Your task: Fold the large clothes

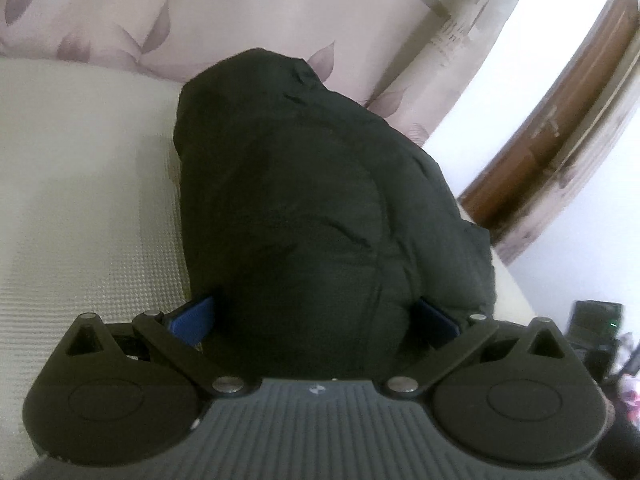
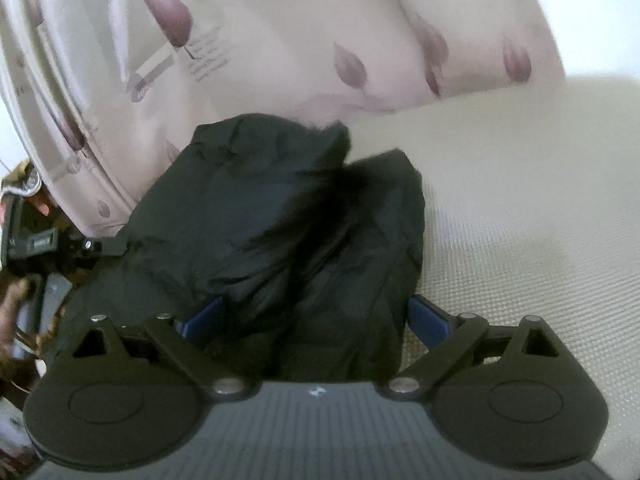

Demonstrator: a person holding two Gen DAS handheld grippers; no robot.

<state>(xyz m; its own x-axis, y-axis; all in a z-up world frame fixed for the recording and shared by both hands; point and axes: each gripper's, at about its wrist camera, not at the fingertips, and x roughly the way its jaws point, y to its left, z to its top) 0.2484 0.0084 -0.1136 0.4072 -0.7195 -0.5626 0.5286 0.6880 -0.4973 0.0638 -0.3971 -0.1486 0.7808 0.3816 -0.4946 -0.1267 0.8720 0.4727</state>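
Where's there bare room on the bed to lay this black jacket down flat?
Free: cream mattress left of the black jacket in the left wrist view, up to the floral bedding; the right wrist view shows the same bare cream stretch. Crowded: the jacket's other side, against bedding and clutter.

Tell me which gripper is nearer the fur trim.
Right. The right gripper straddles the jacket just below the fur trim; the left gripper straddles plain fabric, no fur showing.

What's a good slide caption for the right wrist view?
Right gripper straddling a bundled black jacket with fur trim, on a cream textured mattress.
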